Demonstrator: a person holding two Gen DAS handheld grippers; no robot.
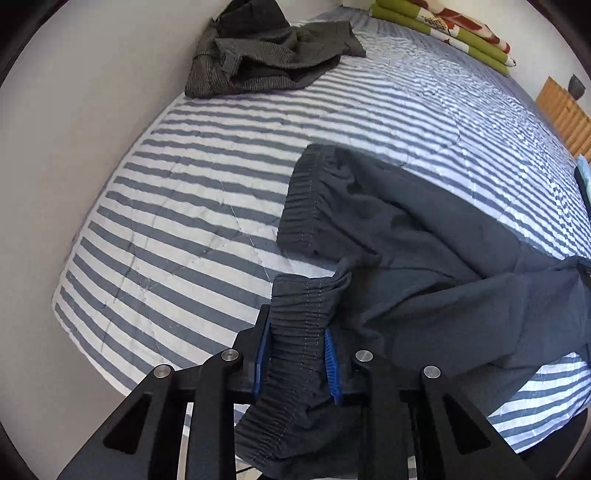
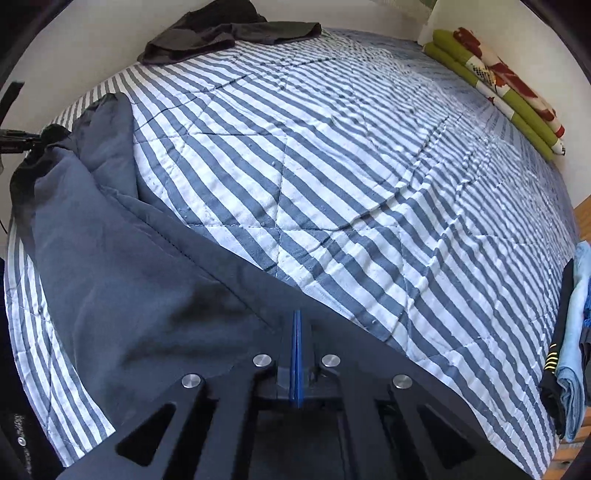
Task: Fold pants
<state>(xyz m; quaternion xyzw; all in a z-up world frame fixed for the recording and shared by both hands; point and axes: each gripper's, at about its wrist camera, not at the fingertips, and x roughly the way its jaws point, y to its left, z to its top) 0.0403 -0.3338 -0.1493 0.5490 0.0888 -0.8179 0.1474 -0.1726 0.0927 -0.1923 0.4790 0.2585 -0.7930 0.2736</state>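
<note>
Dark grey pants (image 1: 424,266) lie stretched across the striped bed cover (image 1: 184,206). One elastic cuff (image 1: 303,199) rests flat on the bed. The other cuff (image 1: 299,317) is bunched between the blue pads (image 1: 330,360) of my left gripper (image 1: 295,347), which is shut on it. In the right wrist view the pants (image 2: 122,295) run from the far left down under my right gripper (image 2: 297,332). Its blue pads are pressed together at the fabric's edge, shut on the pants. How much cloth it holds is hidden.
A crumpled dark grey garment (image 1: 266,51) (image 2: 221,37) lies at the far edge by the wall. A folded green and red floral blanket (image 1: 454,33) (image 2: 498,92) sits at the far right. A stack of folded clothes (image 2: 569,339) is at the bed's right edge.
</note>
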